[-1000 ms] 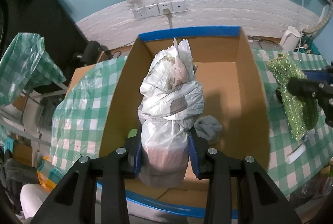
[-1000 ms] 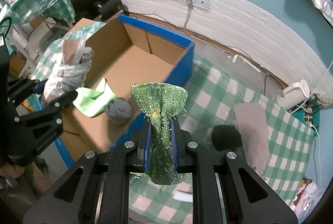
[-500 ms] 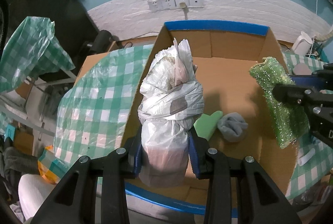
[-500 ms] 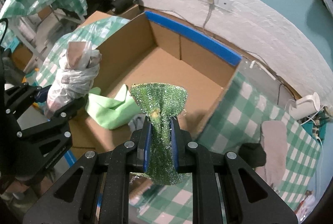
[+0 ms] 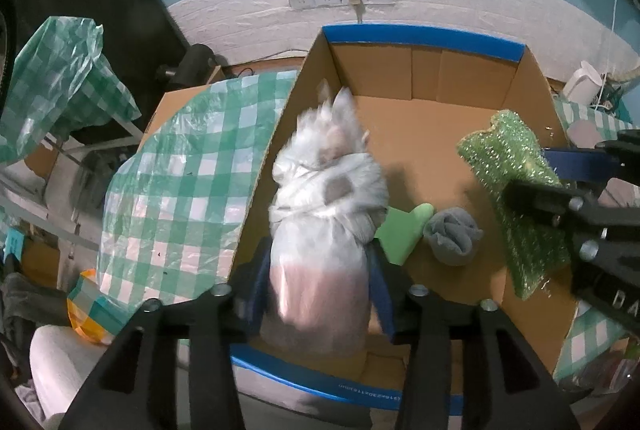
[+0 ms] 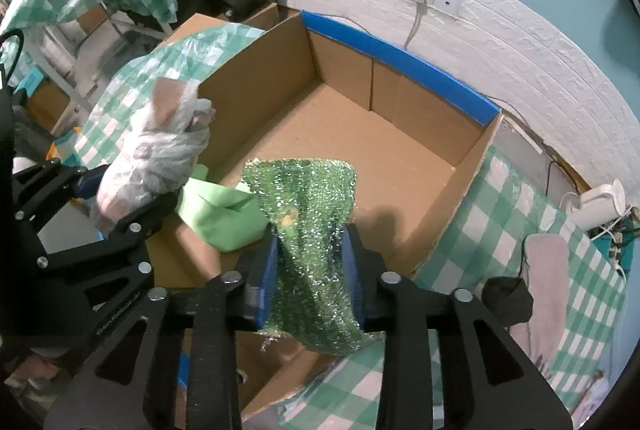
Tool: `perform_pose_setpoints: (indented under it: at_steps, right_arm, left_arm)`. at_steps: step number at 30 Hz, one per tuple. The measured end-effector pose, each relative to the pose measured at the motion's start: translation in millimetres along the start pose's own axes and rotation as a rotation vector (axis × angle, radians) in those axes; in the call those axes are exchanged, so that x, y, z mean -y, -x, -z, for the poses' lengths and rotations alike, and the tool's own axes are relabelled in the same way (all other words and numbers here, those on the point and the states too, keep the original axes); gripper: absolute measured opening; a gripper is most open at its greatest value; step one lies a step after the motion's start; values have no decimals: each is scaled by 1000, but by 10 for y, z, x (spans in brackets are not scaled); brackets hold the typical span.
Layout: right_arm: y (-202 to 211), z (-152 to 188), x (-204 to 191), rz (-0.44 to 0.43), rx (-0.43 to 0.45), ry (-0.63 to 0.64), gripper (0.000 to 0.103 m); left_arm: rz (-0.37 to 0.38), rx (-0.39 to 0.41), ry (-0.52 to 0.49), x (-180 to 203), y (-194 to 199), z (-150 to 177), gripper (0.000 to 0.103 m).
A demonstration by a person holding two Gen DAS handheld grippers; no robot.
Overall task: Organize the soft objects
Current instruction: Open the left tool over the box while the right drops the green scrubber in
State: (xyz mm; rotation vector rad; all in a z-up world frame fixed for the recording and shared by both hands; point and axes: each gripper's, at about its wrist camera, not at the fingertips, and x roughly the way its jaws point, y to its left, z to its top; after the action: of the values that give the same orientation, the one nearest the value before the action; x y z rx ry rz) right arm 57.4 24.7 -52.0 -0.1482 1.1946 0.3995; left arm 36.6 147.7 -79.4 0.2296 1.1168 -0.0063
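Soft objects: plastic-wrapped bundle [image 5: 320, 214] between the opening jaws of left gripper [image 5: 320, 278]; green scrubber [image 6: 312, 230] between the opening jaws of right gripper [image 6: 312, 270], both over cardboard box [image 6: 392, 58].
Release: let each drop clear of green cloth [image 6: 220, 214] and grey sock [image 5: 452, 234].
Surface: checked tablecloth [image 5: 180, 166].
Room: white brick wall [image 6: 500, 30], sockets.

Even indoor light, soft shadows, fisheye bending at dark edges, motion blur on the plastic-wrapped bundle [image 5: 320, 214]
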Motion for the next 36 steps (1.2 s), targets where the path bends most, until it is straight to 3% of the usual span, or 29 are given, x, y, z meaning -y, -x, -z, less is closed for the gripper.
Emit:
perform_pose_setpoints:
  at_steps: [2, 5, 36]
  right_arm:
    - [4, -1, -3, 10, 5, -7, 57]
    - [15, 6, 0, 37, 13, -3, 63]
    - [431, 315, 542, 64, 80, -118, 63]
  left_arm:
    - [-1, 7, 4, -1, 17, -12, 62]
    - [-2, 28, 8, 0, 51, -17, 67]
    - [44, 104, -53, 362, 364, -85, 67]
